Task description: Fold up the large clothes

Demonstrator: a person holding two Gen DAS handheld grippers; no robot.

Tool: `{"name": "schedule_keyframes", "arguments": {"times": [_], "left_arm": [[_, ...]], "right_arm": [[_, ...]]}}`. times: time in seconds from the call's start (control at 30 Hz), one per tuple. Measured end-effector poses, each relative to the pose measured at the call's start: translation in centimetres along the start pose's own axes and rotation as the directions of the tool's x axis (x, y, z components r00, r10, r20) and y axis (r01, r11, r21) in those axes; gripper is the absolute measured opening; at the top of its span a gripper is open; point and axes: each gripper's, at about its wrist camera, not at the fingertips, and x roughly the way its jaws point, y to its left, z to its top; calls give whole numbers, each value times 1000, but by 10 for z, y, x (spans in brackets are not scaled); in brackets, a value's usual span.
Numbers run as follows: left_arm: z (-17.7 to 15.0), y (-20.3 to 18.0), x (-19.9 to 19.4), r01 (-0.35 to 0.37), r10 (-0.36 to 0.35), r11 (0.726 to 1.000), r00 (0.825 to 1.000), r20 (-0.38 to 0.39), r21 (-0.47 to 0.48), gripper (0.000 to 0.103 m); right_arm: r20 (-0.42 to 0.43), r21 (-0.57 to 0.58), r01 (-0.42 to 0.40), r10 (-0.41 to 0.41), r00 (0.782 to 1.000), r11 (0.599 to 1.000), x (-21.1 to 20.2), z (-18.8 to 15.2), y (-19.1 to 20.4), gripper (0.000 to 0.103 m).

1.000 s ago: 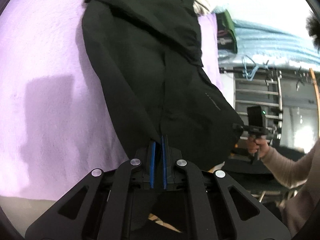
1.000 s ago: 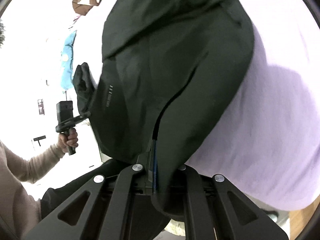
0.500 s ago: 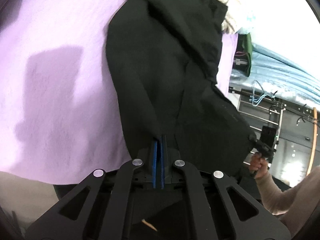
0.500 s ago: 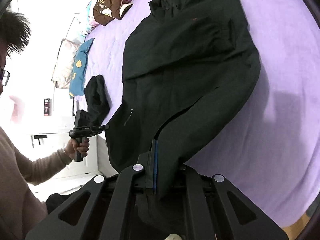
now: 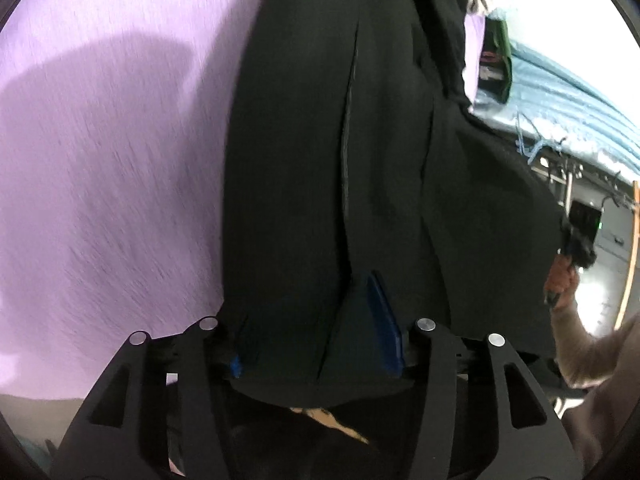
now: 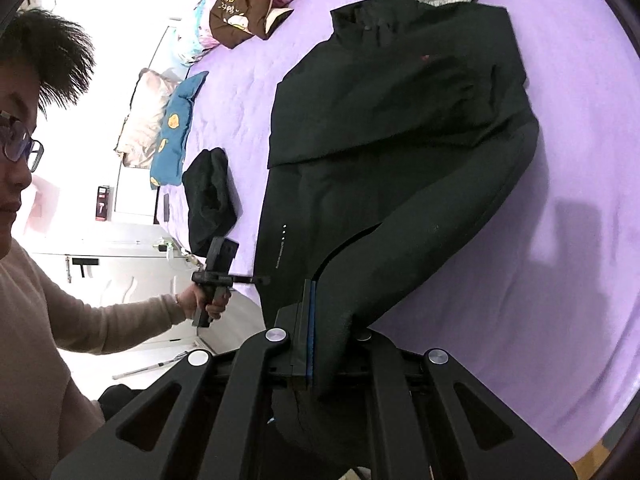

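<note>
The right hand-held gripper (image 6: 310, 328) is clamped on the hem of the black jacket (image 6: 400, 140), whose long axis runs toward 12 o'clock across the purple bed (image 6: 560, 280). The left hand-held gripper (image 5: 320, 340), at 9 o'clock from the right, stands spread apart with the hem draped between its fingers. Half a second ago it was shut on that hem.

Black jacket (image 5: 340, 160) hides left gripper's (image 5: 316, 336) left pad; bedsheet (image 5: 100, 200) motion-blurred.
</note>
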Motion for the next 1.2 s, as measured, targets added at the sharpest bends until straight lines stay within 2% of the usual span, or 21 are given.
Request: {"name": "schedule_keyframes", "arguments": {"times": [0.07,0.1,0.13,0.17,0.23,0.33,0.53,0.63,0.77,0.93,1.2], "left_arm": [[-10,3,4,20,-20,1000,1000,-2,-17,47],[-14,4,4,20,-20,1000,1000,5,-19,40],[-17,4,3,28,-28,999,1000,9,-19,19],[-21,4,0,31,-31,999,999,8,-11,12],[-24,-5,-8,8,-9,1000,1000,26,18,7],[-23,-22,-22,4,-6,999,999,52,41,5],[-6,-74,-60,71,-79,994,993,91,84,4],[14,-108,-83,115,-129,988,982,139,104,4],[54,-143,-108,134,-142,990,968,206,53,4],[96,-167,-142,185,-195,981,934,299,62,4],[199,-169,-181,123,-115,992,903,413,9,5]], "right_arm": [[-5,-3,7,-7,1000,1000,-1,2,1,3],[-8,-6,12,-12,1000,1000,0,4,3,3],[-10,-7,14,-14,1000,1000,1,5,3,3],[-12,-8,14,-14,1000,1000,1,6,3,3],[-12,-10,22,-22,1000,1000,2,7,3,3],[-1,-16,43,-43,999,999,0,11,3,3],[55,-41,67,-65,996,997,-12,25,3,3],[91,-53,88,-83,992,995,-22,39,2,3],[144,-72,136,-125,982,988,-31,65,0,3],[221,-63,163,-145,964,985,-40,102,-14,3],[328,20,213,-208,922,977,-43,185,-62,3]]}}
